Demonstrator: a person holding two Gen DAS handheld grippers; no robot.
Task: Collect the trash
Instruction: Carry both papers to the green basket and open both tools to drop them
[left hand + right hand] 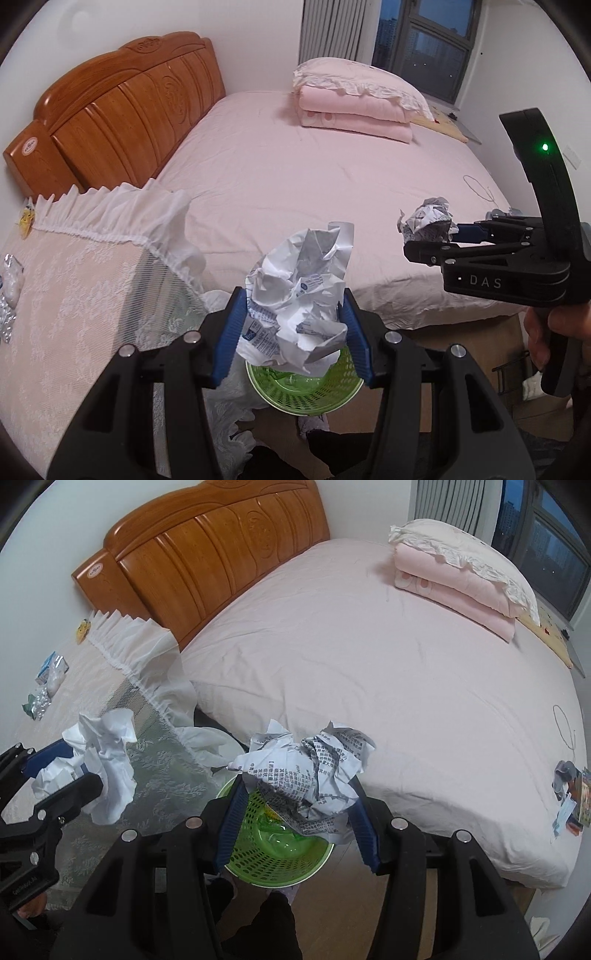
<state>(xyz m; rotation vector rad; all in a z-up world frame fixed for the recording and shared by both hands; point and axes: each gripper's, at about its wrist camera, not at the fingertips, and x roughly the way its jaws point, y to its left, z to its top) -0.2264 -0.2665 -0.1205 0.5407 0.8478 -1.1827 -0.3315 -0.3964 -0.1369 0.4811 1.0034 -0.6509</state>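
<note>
My left gripper [293,328] is shut on a crumpled white paper ball [299,291] and holds it right above a green perforated trash basket [314,391] on the floor. My right gripper [297,812] is shut on a crumpled printed paper ball [310,775], also above the green basket [258,864]. The right gripper and its paper ball [430,219] show at the right of the left wrist view. The left gripper with its white paper [107,764] shows at the left of the right wrist view.
A pink bed [369,664] with a wooden headboard [207,542] and folded quilt with pillow [461,572] fills the back. A lace-covered nightstand [110,686] with small packets [48,686] stands left. More litter [569,797] lies at the bed's right edge.
</note>
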